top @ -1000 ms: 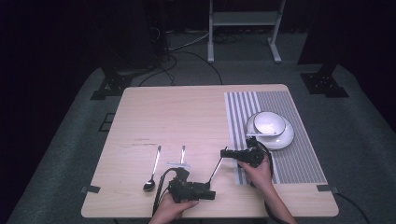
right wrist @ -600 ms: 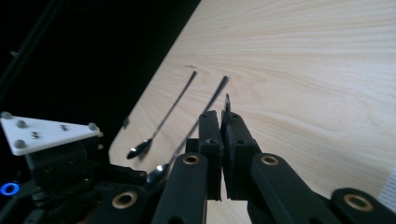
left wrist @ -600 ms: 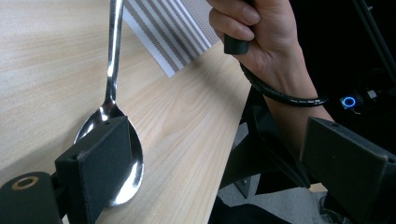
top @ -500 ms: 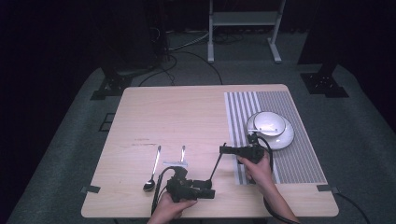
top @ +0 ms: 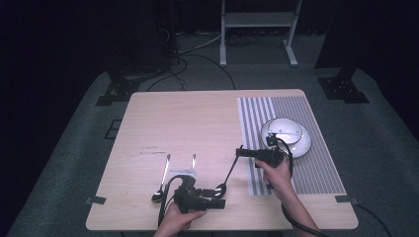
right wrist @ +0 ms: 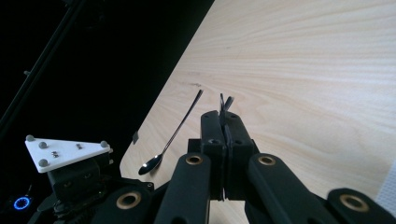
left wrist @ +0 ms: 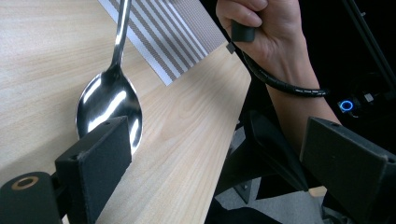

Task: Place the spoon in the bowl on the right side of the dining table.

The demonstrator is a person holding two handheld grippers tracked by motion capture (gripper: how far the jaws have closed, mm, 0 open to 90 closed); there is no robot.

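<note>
Right gripper (top: 241, 151) is clamped tight on the handle tip of a shiny steel spoon (top: 228, 174), bowl end resting on the pale wood table (top: 197, 118) right by the left gripper (top: 220, 190), whose jaws hang wide open w/ nothing in them. Looks like mid-pickup imo; next move prob needs a clean lift w/o the spoon swinging, maybe over to the white plate (top: 302, 143).

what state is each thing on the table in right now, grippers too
right gripper: fingers shut on the big spoon's handle
big spoon: tilted, handle end raised, bowl low by the left gripper
left gripper: open, nothing between its fingers
small spoon: lying flat on the table
fork: lying flat beside the small spoon
bowl: upside down on the plate
plate: on the striped mat
</note>
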